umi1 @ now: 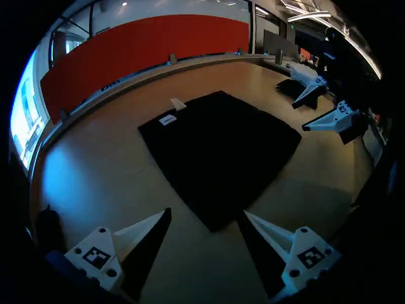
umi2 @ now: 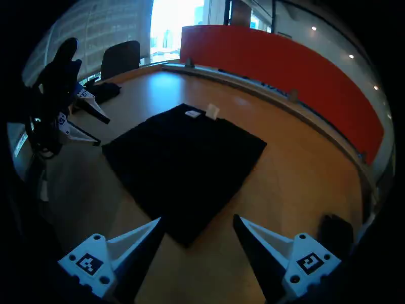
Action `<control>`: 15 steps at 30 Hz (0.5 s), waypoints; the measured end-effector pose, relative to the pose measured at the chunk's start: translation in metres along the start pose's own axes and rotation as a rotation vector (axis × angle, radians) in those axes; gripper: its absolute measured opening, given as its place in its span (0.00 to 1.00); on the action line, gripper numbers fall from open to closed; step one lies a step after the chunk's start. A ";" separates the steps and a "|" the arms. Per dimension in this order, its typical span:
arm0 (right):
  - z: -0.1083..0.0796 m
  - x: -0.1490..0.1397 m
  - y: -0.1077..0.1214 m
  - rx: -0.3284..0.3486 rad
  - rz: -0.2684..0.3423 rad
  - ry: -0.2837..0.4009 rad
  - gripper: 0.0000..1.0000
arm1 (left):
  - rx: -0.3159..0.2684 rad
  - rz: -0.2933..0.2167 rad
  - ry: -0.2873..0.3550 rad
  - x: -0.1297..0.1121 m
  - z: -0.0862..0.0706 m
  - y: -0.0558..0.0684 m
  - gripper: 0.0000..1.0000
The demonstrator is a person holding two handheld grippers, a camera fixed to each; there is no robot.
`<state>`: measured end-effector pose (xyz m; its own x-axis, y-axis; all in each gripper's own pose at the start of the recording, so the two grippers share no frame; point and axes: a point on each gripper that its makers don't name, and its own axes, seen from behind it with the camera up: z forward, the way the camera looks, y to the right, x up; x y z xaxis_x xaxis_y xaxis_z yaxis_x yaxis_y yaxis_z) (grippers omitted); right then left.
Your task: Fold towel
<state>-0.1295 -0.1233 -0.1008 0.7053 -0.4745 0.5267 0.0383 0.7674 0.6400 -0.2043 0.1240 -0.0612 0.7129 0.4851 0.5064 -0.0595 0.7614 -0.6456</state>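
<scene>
So both my claws were wide apart and holding nothing. In the left gripper view, my left claw (umi1: 206,213) had its fingers spread, with the near corner of the black towel (umi1: 223,152) poking into the gap between the tips. I honestly couldn't tell whether the tips were touching the cloth or hanging just over it. It was the same in the right gripper view: my right claw (umi2: 197,219) was released, fingers splayed either side of the towel's near corner.

The towel itself lay flat in the middle of the wooden table (umi1: 101,172), spread out like a diamond from where I was. A small white tag (umi1: 167,119) sat at its far corner, and another pale bit (umi1: 178,104) stuck out just beyond that edge, but I couldn't make out what it was.

A long red partition (umi1: 142,45) ran along the far side of the table. In the right gripper view a dark chair (umi2: 120,58) stood at the far left, by a bright window (umi2: 177,28).
</scene>
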 end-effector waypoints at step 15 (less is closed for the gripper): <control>0.004 -0.023 -0.008 0.043 -0.003 -0.056 0.93 | -0.045 -0.014 -0.084 -0.022 0.018 0.016 0.94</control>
<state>-0.1485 -0.1201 -0.1156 0.6648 -0.5009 0.5543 0.0088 0.7471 0.6646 -0.2334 0.1330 -0.0721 0.6521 0.5106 0.5604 -0.0172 0.7490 -0.6623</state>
